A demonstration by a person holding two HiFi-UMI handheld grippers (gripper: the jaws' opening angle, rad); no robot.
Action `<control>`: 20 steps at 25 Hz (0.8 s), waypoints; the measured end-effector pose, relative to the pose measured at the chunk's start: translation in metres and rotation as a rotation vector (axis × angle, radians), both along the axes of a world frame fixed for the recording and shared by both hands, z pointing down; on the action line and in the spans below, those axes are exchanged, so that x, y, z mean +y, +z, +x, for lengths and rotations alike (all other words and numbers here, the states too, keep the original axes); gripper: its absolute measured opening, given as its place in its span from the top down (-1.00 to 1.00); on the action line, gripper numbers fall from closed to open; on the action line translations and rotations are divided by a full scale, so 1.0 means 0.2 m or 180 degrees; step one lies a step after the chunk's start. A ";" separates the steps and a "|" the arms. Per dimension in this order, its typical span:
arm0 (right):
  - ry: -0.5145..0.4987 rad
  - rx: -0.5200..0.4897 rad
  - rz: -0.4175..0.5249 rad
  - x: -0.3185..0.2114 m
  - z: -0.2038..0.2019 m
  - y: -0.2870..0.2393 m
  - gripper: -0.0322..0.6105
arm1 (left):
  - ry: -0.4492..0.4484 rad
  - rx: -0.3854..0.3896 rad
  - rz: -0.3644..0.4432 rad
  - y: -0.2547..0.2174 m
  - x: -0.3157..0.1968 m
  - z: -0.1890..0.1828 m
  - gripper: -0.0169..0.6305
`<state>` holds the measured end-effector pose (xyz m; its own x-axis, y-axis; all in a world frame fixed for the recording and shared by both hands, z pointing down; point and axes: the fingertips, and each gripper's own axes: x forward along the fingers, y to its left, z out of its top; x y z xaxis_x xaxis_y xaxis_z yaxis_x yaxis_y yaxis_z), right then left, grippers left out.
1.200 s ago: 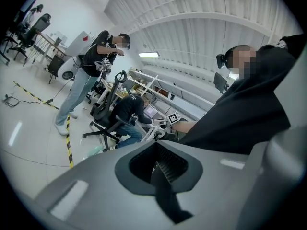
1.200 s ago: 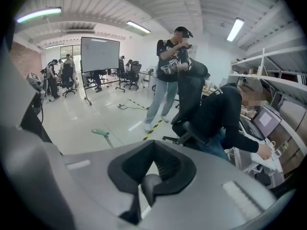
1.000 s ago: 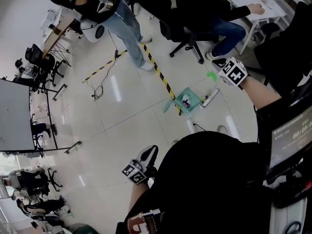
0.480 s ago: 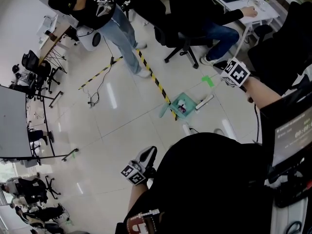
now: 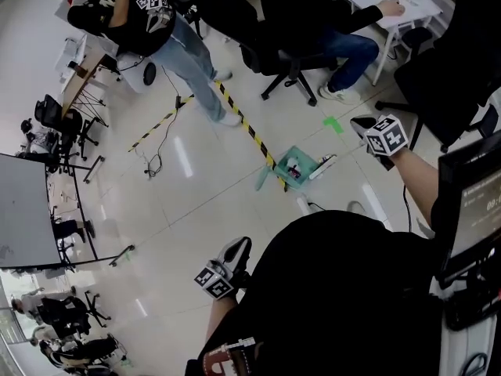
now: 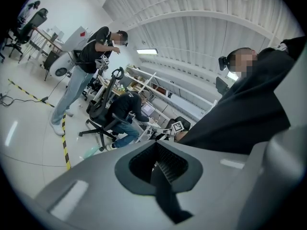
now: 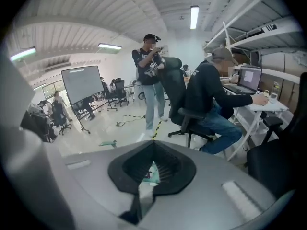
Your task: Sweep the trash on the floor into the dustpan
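One floor [image 5: 203, 202]: shiny white tiles under us.
Tape line [image 5: 249, 128]: yellow and black, running up to the dustpan.
Dustpan [image 5: 304, 157]: green, on the floor ahead of us (handle end nearer us).
Left gripper [image 5: 237, 249]: our jaws pressed together, holding nothing.
Right gripper [image 5: 364, 125]: our jaws pressed together too, empty.
Trash [image 5: 293, 168]: small bits inside the dustpan.
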<state>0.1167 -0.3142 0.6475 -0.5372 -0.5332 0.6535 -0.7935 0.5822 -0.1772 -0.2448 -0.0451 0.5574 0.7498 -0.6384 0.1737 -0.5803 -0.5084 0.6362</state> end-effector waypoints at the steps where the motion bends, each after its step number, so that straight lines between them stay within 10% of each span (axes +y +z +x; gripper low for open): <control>1: 0.0009 -0.0039 0.0019 0.00 -0.01 0.00 0.92 | 0.0012 -0.0007 -0.0005 0.00 0.00 0.01 0.96; 13: 0.0248 -0.0301 0.0151 0.02 -0.10 0.06 0.90 | 0.0055 0.0022 -0.0043 0.02 -0.04 0.05 0.96; 20: 0.0172 -0.0952 0.0125 0.02 -0.26 0.00 0.40 | 0.0018 0.0028 -0.0090 0.05 -0.02 0.05 0.96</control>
<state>0.0651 -0.3109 0.6476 -0.6728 -0.5880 0.4490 -0.7395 0.5516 -0.3857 -0.2356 -0.0488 0.5667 0.7551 -0.6290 0.1849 -0.5716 -0.4935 0.6555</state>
